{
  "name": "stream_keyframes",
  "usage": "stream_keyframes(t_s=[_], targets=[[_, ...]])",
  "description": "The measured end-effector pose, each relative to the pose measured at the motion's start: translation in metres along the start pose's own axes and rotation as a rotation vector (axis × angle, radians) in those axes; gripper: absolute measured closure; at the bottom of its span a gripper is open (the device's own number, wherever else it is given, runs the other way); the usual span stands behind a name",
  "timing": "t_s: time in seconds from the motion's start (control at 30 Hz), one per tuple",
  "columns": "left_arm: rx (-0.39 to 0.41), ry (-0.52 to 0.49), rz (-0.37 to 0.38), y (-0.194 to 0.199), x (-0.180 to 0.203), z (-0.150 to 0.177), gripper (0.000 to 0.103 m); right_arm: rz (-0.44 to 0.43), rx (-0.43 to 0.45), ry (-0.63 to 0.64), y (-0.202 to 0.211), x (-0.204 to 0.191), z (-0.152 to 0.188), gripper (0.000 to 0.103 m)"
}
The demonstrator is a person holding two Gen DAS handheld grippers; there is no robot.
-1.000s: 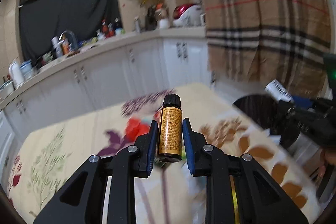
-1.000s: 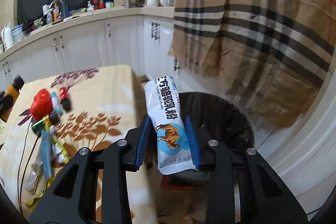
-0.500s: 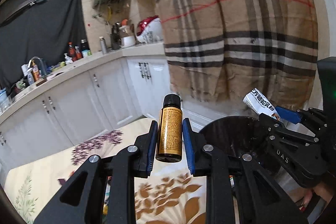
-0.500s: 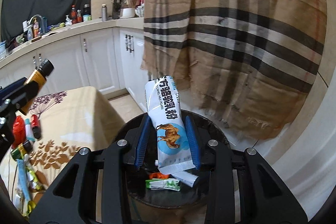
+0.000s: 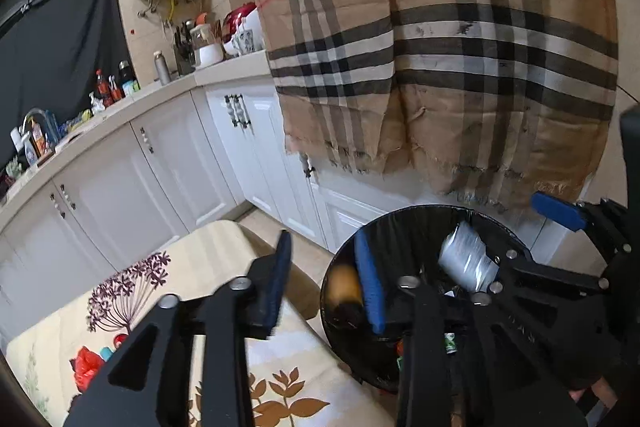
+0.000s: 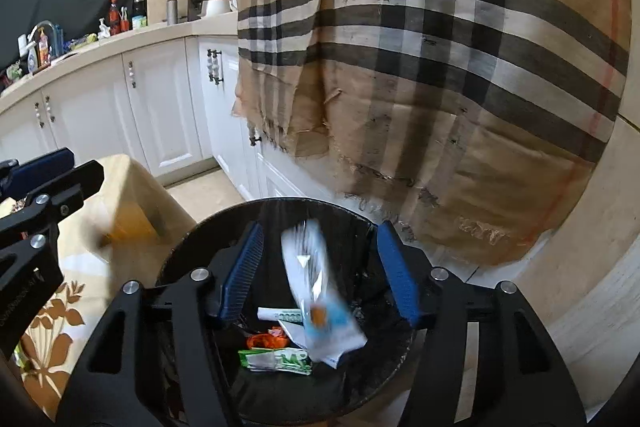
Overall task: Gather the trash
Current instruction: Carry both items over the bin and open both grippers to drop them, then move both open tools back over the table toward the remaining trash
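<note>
A black-lined trash bin [image 6: 224, 223] [image 5: 416, 215] stands on the floor beside the table. My right gripper [image 6: 318, 283] is open above it; the white and blue milk powder packet [image 6: 316, 291] is blurred, falling between the fingers into the bin. It also shows in the left wrist view [image 5: 466, 259]. My left gripper [image 5: 324, 285] is open at the bin's left rim; the small orange-labelled bottle [image 5: 346, 287] is a blur dropping inside the rim. In the right wrist view the bottle [image 6: 128, 223] blurs by the table corner. Wrappers [image 6: 276, 359] lie in the bin.
The floral-cloth table [image 5: 224, 243] is at the left, with red and other trash [image 5: 86, 367] on it. White kitchen cabinets [image 5: 168, 167] and a cluttered counter run behind. A plaid cloth [image 5: 440, 47] hangs over the wall behind the bin.
Both grippers have moved over the bin and opened. The bottle has left the left gripper and the packet has left the right gripper; both are falling.
</note>
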State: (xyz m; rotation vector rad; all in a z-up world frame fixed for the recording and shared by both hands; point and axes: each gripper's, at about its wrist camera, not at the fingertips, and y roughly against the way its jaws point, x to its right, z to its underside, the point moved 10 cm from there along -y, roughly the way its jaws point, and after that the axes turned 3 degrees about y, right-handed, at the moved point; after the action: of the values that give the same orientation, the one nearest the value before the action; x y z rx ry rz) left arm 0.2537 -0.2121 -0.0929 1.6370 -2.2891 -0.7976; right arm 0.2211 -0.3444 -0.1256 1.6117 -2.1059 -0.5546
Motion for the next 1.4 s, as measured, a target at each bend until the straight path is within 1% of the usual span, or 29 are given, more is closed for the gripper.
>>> stream_keyframes(t_s=[0.2,0.33,0.4,0.53,0.7,0.83,0.9,1.0,1.27,1.4], targets=[[0.022,0.046,-0.009,0.013,-0.016,-0.005,0.058,-0.003,0.002,-0.004,0.006,-0.001,0.001,0.045],[0.038,0.072,-0.035,0.032,-0.037,-0.008,0.056,-0.015,0.004,0.003,0.018,-0.007,0.001,0.045],[0.046,0.082,-0.049,0.043,-0.048,-0.006,0.052,-0.036,0.004,0.010,0.028,-0.015,0.001,0.045],[0.052,0.117,-0.099,0.071,-0.081,0.006,0.050,-0.090,0.004,0.020,0.048,-0.034,0.004,0.045],[0.032,0.161,-0.179,0.105,-0.125,0.037,0.047,-0.161,0.002,0.062,0.080,-0.074,0.013,0.045],[0.000,0.210,-0.256,0.134,-0.166,0.072,0.047,-0.215,-0.004,0.086,0.099,-0.104,0.022,0.045],[-0.015,0.235,-0.288,0.146,-0.183,0.088,0.047,-0.256,-0.017,0.099,0.109,-0.125,0.030,0.045],[-0.037,0.267,-0.352,0.166,-0.211,0.115,0.047,-0.291,-0.028,0.135,0.123,-0.151,0.041,0.045],[-0.079,0.315,-0.472,0.203,-0.254,0.167,0.047,-0.372,-0.085,0.221,0.151,-0.210,0.081,0.045],[-0.099,0.346,-0.484,0.214,-0.269,0.188,0.047,-0.390,-0.119,0.271,0.161,-0.231,0.103,0.045]])
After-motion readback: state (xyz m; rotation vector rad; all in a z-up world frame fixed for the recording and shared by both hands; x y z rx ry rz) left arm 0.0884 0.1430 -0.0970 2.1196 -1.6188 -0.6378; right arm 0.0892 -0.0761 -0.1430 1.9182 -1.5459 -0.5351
